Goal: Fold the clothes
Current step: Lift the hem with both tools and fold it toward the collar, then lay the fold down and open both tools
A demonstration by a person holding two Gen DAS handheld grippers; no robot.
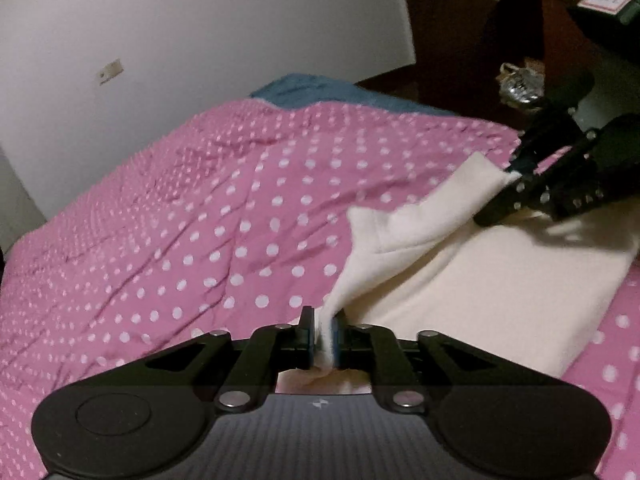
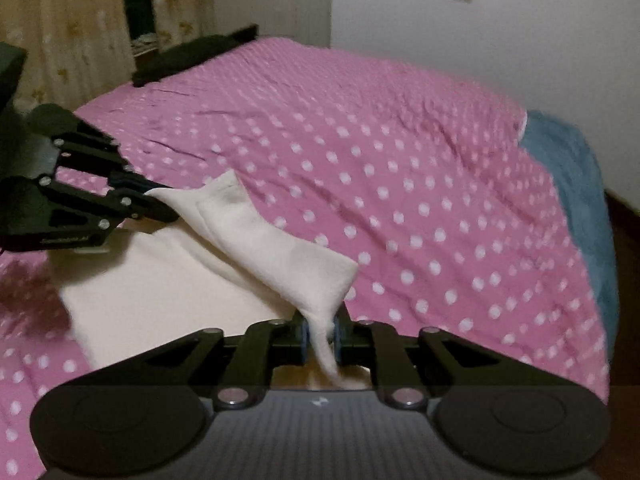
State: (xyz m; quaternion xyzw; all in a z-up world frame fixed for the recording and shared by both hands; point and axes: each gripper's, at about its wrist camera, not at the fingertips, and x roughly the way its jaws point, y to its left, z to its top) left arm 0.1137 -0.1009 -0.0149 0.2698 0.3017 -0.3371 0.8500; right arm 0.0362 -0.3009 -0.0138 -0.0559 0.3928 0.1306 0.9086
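Pink polka-dot bedspread [image 1: 200,220] covers the bed, a cream garment [image 1: 480,280] lying near its front edge. Left gripper [image 1: 325,336] and right gripper [image 2: 322,336] each pinch a lifted garment corner.

A bed under a pink quilted cover with white polka dots [image 1: 180,220] fills the space ahead of each hand-held gripper. A plain white wall [image 2: 500,32] rises beyond it. A blue-grey plush blanket [image 2: 576,184] lies along the bed's far edge. Beige patterned curtains [image 2: 68,28] hang at the right gripper's upper left, and dark wooden furniture [image 1: 520,40] stands at the left gripper's upper right.
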